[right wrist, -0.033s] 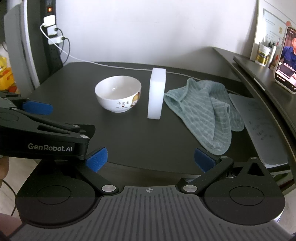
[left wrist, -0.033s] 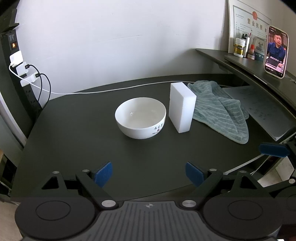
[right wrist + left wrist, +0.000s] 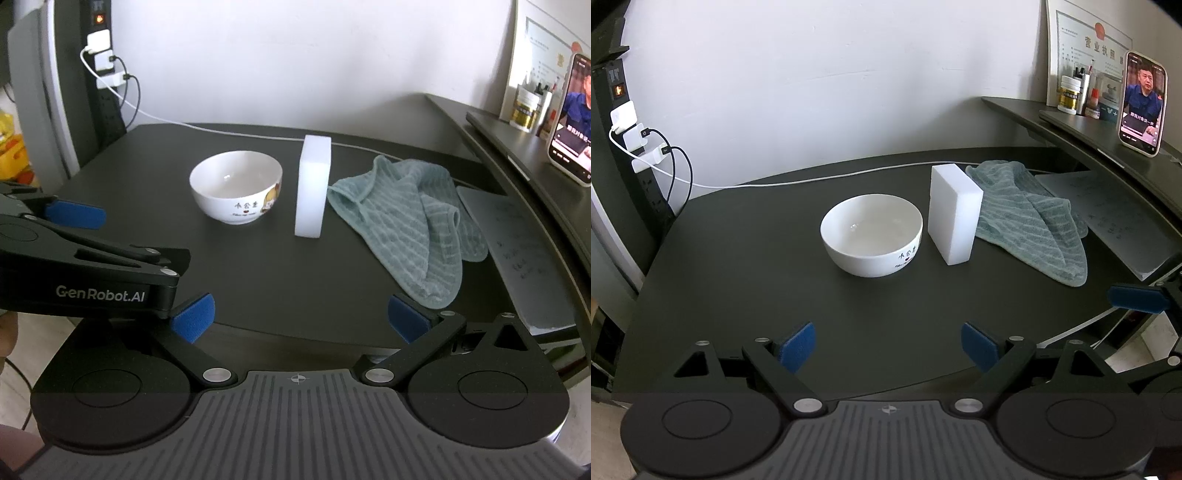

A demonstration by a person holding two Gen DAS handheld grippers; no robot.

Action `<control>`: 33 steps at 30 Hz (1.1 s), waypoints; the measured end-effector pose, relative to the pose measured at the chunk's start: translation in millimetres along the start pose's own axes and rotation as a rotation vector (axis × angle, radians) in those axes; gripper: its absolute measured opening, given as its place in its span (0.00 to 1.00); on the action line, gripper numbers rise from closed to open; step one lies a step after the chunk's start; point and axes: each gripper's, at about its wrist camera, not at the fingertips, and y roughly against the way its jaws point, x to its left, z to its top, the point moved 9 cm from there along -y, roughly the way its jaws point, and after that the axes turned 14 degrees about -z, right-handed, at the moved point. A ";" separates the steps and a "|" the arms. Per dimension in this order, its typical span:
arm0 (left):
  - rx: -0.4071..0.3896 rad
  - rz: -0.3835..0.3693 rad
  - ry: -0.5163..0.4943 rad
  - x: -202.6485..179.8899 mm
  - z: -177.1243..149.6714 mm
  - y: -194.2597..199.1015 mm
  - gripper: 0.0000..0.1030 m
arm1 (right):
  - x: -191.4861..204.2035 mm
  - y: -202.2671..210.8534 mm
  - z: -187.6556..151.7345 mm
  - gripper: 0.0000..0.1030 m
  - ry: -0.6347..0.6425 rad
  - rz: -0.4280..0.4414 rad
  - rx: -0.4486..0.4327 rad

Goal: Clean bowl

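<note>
Dark table (image 3: pixel 746 295): carries one white bowl (image 3: pixel 871 234), upright near the middle, printed with characters and a small cartoon figure on its outer wall; interior appears bare white. Just beside the bowl, on its right and not touching, one white sponge block (image 3: pixel 955 214), standing on end. Behind and right of the block, one grey-green striped cloth (image 3: pixel 1034 221), crumpled and spread flat, its near edge touching or passing behind the block. Right of the cloth, a sheet of paper (image 3: pixel 1108 210) with faint handwriting. A white cable (image 3: pixel 827 178) runs along the back of the table to chargers in a black power strip (image 3: pixel 631 147) at the left wall. Raised shelf (image 3: pixel 1082 133) at right: a phone (image 3: pixel 1142 107) propped upright with a lit screen, small bottles (image 3: pixel 1071 94) and a framed certificate (image 3: pixel 1086 48) behind. Left tongs (image 3: pixel 888 345): blue pads wide apart, holding nothing, hovering over the near table edge, well apart from the bowl. Right tongs (image 3: pixel 301 319): blue pads likewise wide apart and empty, at the near edge facing the sponge block; the left tongs' body shows at this view's left.
</note>
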 end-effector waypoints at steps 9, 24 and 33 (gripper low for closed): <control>-0.006 -0.004 0.007 0.1 0.9 0.2 0.85 | 0.1 -0.1 -0.6 1.00 0.007 -0.005 0.000; -0.002 0.005 0.008 -3.2 -5.5 0.4 0.85 | 4.7 2.3 -0.3 1.00 0.002 -0.007 0.009; 0.003 0.008 0.010 -3.9 -6.2 0.1 0.85 | 4.7 1.9 -1.1 1.00 0.001 -0.007 0.011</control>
